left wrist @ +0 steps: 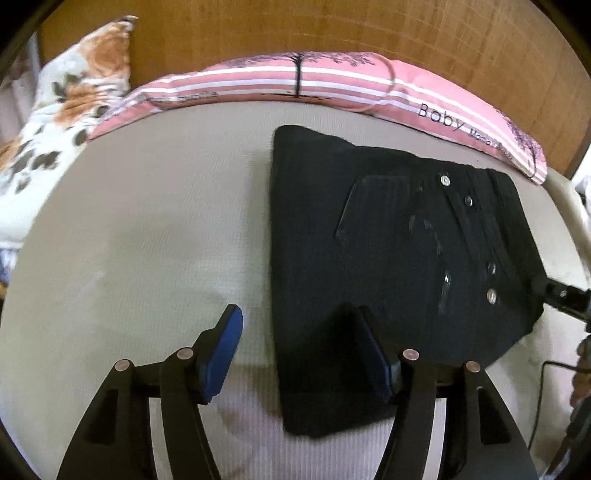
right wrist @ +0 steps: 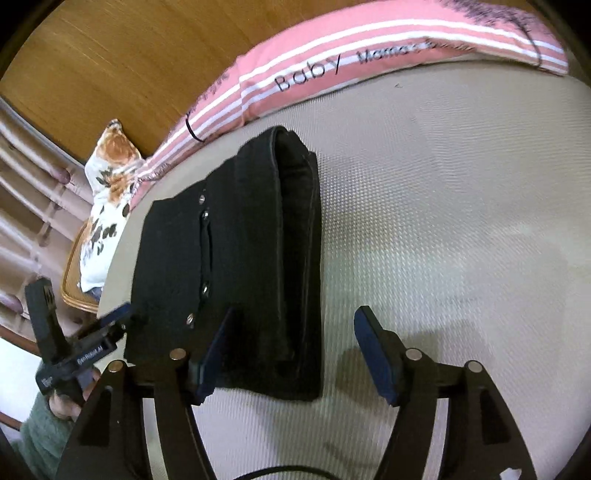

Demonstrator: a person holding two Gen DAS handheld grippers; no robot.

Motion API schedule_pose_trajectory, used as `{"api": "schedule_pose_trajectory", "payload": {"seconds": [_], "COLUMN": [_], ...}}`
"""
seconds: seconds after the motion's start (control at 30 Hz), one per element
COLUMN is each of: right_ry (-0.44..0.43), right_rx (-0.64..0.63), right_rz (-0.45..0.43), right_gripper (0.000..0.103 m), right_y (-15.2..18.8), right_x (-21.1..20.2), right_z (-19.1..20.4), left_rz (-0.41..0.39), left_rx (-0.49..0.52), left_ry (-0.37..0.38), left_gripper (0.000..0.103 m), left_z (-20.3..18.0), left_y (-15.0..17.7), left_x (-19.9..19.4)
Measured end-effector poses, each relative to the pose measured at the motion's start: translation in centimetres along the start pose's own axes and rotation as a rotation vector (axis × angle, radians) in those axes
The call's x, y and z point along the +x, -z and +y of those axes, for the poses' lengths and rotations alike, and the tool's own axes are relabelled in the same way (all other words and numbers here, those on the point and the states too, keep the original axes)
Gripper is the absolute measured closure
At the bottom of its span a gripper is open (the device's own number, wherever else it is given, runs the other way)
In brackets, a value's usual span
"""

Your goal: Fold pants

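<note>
I am holding my left hand-held gripper [left wrist: 295, 354] just over the near left edge of the black pants [left wrist: 388, 258]. Its blue pads are standing wide apart and are gripping nothing. One pad is over the pants and the other is over the bare bed [left wrist: 147, 240]. My right hand-held gripper [right wrist: 291, 354] is also standing wide apart and empty, hanging over the near right edge of the pants.

The pants are lying in front of me, between my two grippers, as a thick folded stack. The long side is running away from me, near to far. Both grippers are about as near to the stack as each other. I am thinking the folding is nearly done, and any next move would start at this near edge.

The bed is covered in a pale ribbed sheet. Far off, a pink striped pillow [left wrist: 332, 85] is lying along the wooden headboard [left wrist: 295, 29], with a flowery pillow [left wrist: 74, 96] to the far left.
</note>
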State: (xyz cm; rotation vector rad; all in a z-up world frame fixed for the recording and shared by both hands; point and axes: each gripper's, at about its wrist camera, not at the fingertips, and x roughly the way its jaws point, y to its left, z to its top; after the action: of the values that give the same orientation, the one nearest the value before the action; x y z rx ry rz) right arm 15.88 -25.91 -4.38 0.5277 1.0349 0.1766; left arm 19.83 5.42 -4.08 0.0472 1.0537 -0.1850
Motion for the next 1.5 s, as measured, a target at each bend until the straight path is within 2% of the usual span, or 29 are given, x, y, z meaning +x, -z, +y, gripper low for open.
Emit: {"api": "schedule_pose_trajectory", "payload": {"seconds": [0.13, 0.23, 0.43, 0.67, 0.73, 0.93, 1.5], "right_ry": [0.078, 0.129, 0.21, 0.271, 0.292, 0.291, 0.305], "right_rx": [-0.052, -0.098, -0.159, -0.264, -0.288, -0.327, -0.335], "right_rz": [-0.051, -0.08, -0.147, -0.219, -0.236, -0.244, -0.248], "right_gripper": [0.039, 0.036, 0.023, 0.015, 0.006, 0.006, 0.006], "right_y": [1.1, 2.2, 5.3, 8.4, 9.2, 10.8, 11.9], "right_x": [-2.0, -3.3, -5.5, -7.0, -7.3, -7.7, -7.7], "right_z": [1.6, 3.5, 6.8, 10.6, 11.3, 12.5, 12.9], "left_rz": [-0.037, -0.06, -0.086, -0.116, -0.123, -0.133, -0.14], "left_rx": [-0.008, -0.005, -0.025, -0.022, -0.023, -0.025, -0.027], "left_ry": [-0.119, -0.176, -0.17, -0.158, -0.158, -0.154, -0.168], "left_gripper": [0.04, 0.039, 0.034, 0.032, 0.032, 0.032, 0.032], "left_z": [-0.8, -1.7, -3.0, -4.1, -4.3, -5.0, -5.9], "left_y": [2.1, 3.4, 5.8, 8.4, 9.1, 10.5, 11.7], "left_x": [-2.6, -4.6, -7.9, -10.5, -11.1, -11.9, -11.9]}}
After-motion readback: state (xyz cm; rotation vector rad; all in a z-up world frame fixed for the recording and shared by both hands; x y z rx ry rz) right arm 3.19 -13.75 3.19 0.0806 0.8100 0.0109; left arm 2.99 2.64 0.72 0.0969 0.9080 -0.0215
